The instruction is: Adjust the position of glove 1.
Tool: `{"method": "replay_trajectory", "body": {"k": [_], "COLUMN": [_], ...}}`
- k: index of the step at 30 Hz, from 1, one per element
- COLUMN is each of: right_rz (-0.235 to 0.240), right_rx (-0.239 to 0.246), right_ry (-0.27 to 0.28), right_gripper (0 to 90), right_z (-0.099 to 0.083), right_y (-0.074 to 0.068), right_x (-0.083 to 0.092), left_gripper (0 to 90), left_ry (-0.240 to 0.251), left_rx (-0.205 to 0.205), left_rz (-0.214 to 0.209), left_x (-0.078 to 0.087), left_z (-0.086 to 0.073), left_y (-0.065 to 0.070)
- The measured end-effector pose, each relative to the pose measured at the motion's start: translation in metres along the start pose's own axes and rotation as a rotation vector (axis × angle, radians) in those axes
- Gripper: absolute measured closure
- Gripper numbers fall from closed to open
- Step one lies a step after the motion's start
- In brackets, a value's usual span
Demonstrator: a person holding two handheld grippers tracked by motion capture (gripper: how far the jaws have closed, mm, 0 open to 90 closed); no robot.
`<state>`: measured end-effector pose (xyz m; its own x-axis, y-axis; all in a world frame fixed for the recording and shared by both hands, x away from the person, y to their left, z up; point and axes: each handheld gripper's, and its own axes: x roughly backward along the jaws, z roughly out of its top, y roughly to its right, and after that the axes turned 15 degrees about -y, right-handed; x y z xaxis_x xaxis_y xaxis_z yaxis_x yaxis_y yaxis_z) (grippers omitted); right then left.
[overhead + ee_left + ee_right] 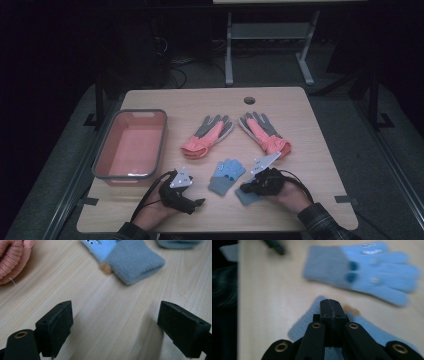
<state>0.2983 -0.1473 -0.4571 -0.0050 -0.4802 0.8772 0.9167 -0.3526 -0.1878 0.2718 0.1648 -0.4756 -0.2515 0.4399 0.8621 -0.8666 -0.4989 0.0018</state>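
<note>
Right hand-held gripper (329, 305) has its jaws pressed together over the cuff of a blue glove (312, 322) at lower centre of its own view; whether fabric is pinched between the pads I cannot tell. A second blue glove (225, 175) lies just beside it at lower centre of the high view. Left hand-held gripper (115, 325) stands wide open over bare worktop (105, 315), gripping nothing. At left of the high view the pink bin (107, 150) holds nothing, and two orange gloves (207, 135) lie at centre. My judgement: the gathering has barely begun, with all four gloves left to move.
</note>
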Motion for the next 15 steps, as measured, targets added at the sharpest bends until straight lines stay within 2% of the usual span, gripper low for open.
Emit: {"method": "replay_trajectory", "body": {"k": [1, 2, 4, 6, 8, 9, 10, 12, 15], "right_rz": [0.009, 0.009, 0.02, 0.009, 0.003, -0.015, -0.031, -0.041, -0.077], "right_rx": [0.058, 0.058, 0.106, 0.103, 0.052, 0.004, -0.014, -0.031, -0.049], "right_ry": [-0.014, -0.014, -0.021, -0.003, 0.014, 0.028, 0.028, 0.027, -0.009], "right_gripper": [89.9, 89.9, 89.8, 89.8, 89.8, 89.8, 89.9, 89.9, 89.9], "right_z": [0.001, 0.001, 0.001, -0.002, -0.009, -0.019, -0.024, -0.029, -0.036], "right_y": [-0.007, -0.007, -0.013, -0.016, -0.017, -0.013, -0.01, -0.008, -0.002], "right_x": [-0.002, -0.002, -0.003, 0.003, 0.012, 0.02, 0.023, 0.024, 0.021], "left_gripper": [12.5, 12.5, 12.4, 12.4, 12.5, 12.4, 12.5, 12.4, 12.5], "left_ry": [0.001, 0.002, 0.002, 0.002, 0.0, 0.001, 0.003, 0.0, 0.0], "left_rx": [0.0, 0.0, 0.0, 0.002, 0.001, 0.003, 0.004, 0.001, 0.002], "left_rz": [-0.001, 0.0, 0.0, 0.0, 0.0, -0.001, -0.002, -0.001, -0.001], "left_x": [0.0, 0.0, 0.0, 0.0, 0.0, 0.0, 0.0, 0.0, 0.0], "left_z": [0.0, 0.0, 0.0, 0.0, -0.001, -0.001, -0.001, -0.001, 0.0], "left_y": [0.0, 0.0, 0.0, 0.0, 0.0, 0.0, 0.001, 0.0, 0.0]}}
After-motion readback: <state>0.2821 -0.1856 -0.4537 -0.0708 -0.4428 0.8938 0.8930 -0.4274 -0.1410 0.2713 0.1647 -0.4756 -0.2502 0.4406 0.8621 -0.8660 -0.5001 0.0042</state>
